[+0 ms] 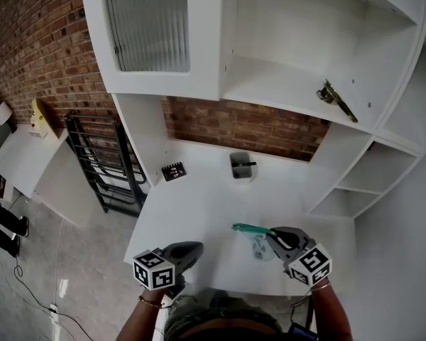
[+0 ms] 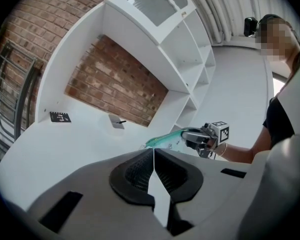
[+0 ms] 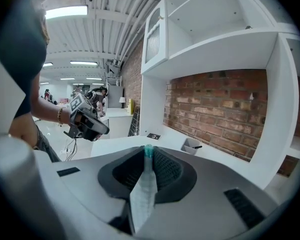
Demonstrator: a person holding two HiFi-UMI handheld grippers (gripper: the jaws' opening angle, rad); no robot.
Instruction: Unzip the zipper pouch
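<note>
The zipper pouch (image 1: 251,229) is translucent with a green zipper edge. It hangs over the white desk (image 1: 199,212), and my right gripper (image 1: 273,234) is shut on one end of it. In the right gripper view the pouch (image 3: 144,186) runs up between the closed jaws of the right gripper (image 3: 149,151), its green tip poking out. My left gripper (image 1: 196,248) hovers at the desk's front left, shut with nothing in it, well apart from the pouch. From the left gripper view, past the left gripper (image 2: 154,151), the pouch (image 2: 164,140) sticks out sideways from the right gripper (image 2: 194,135).
A small grey cup with a pen (image 1: 241,166) and a square marker tag (image 1: 174,170) sit near the brick back wall. White shelves rise on the right (image 1: 383,169) and above. A black rack (image 1: 103,165) stands on the floor to the left.
</note>
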